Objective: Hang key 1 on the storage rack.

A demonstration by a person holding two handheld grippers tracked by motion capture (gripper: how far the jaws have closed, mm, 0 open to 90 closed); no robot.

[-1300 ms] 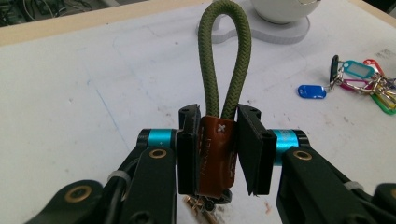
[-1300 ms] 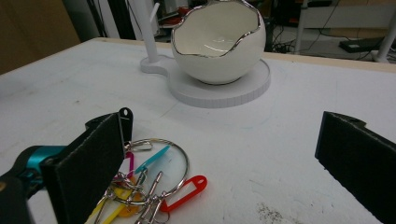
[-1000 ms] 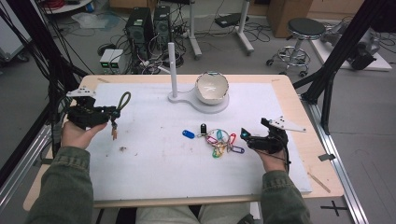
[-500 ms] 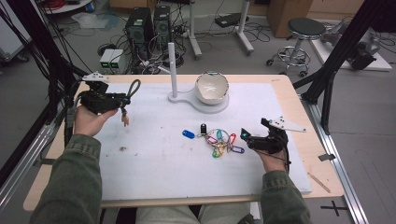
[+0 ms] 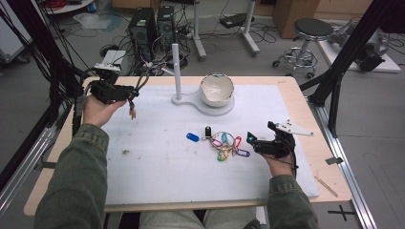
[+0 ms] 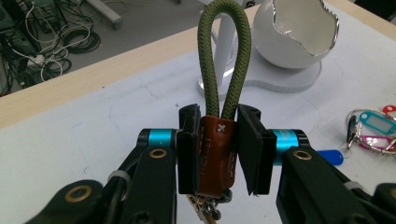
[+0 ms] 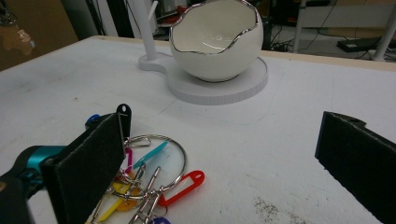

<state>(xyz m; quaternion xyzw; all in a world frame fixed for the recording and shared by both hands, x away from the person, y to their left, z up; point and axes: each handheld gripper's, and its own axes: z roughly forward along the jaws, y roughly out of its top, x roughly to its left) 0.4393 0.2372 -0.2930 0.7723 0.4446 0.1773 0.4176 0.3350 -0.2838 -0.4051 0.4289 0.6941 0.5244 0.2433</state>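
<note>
A: What has changed since a second ago?
B: The left gripper (image 5: 128,92), clamped on the green cord keychain (image 6: 224,79), has carried it up-table toward the white stand (image 5: 177,71) — now at three o'clock of it.
A: And the other?
B: The right gripper (image 5: 251,141), jaws apart, waits beside the key ring bundle (image 5: 225,144) — likely hanging comes next

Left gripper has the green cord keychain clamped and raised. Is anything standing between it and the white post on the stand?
Nothing visible does. The left gripper is shut on the keychain, held above the mat, and the stretch across to the white post is bare. The pile of key tags lies nearer the right gripper, off that line.
</note>
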